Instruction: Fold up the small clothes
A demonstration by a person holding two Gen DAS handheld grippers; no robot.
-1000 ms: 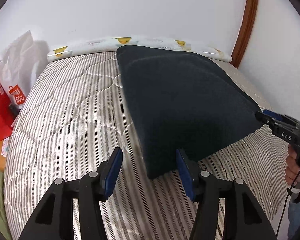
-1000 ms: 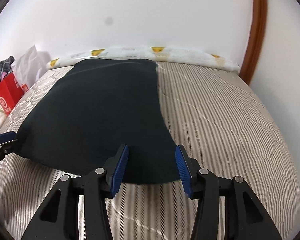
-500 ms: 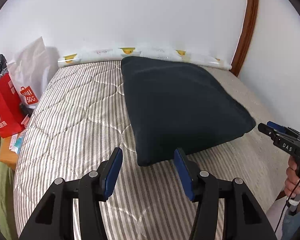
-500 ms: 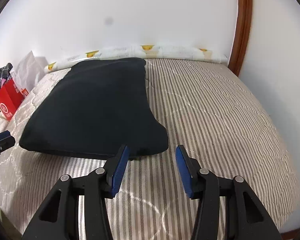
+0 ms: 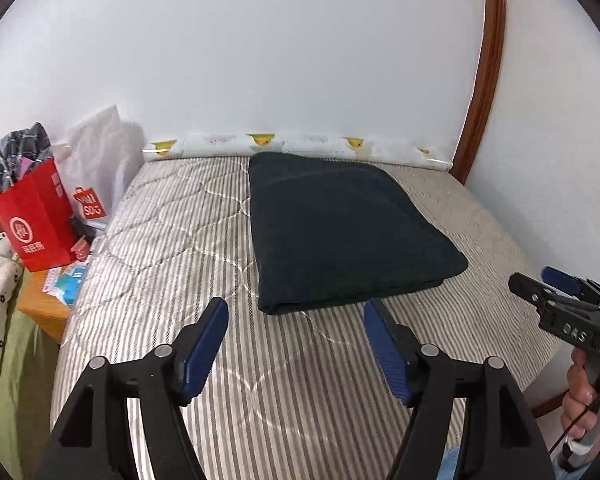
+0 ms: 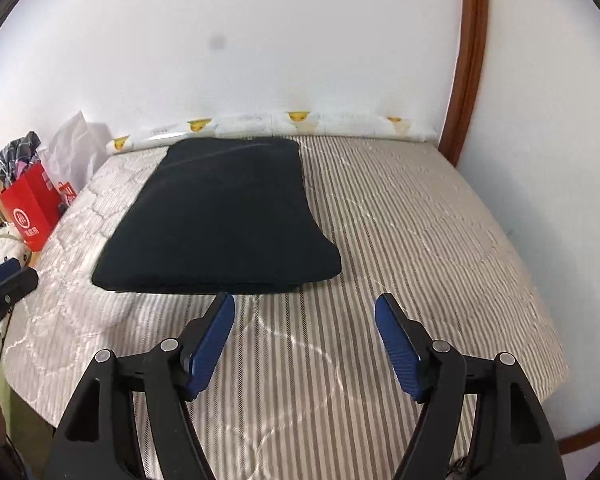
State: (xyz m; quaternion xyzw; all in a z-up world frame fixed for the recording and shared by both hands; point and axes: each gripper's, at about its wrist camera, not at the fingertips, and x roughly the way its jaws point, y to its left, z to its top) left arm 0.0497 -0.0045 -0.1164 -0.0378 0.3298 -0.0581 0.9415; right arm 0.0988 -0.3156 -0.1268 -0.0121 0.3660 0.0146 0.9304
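The dark garment (image 5: 340, 236) is shown lying folded into a compact rectangle on the striped mattress (image 5: 172, 240), its far edge close to the patterned roll (image 5: 296, 145) at the wall. One second earlier a corner of the cloth was seen right at each gripper, at the left one's right finger and between the right one's pads; both grippers are now withdrawn toward the near edge of the bed, and the garment is released. The left gripper (image 5: 296, 344) is held wide apart and empty, its pads just short of the near hem. The right gripper (image 6: 304, 340) is likewise spread wide, with nothing between its pads. From this retreat it is judged that the last fold is laid and the piece is complete, or nearly so.

The number of layers cannot be counted; only a thin seam line is visible along the near edge in the right wrist view. The kind of garment cannot be told, as no sleeve, collar or waistband is exposed. The far hem is partly merged with the roll's shadow. The red bag (image 5: 36, 220) and white bag (image 5: 100, 156) beside the bed are distorted by the lens, and their contents are only partly legible. Further clothes awaiting folding are not identifiable.
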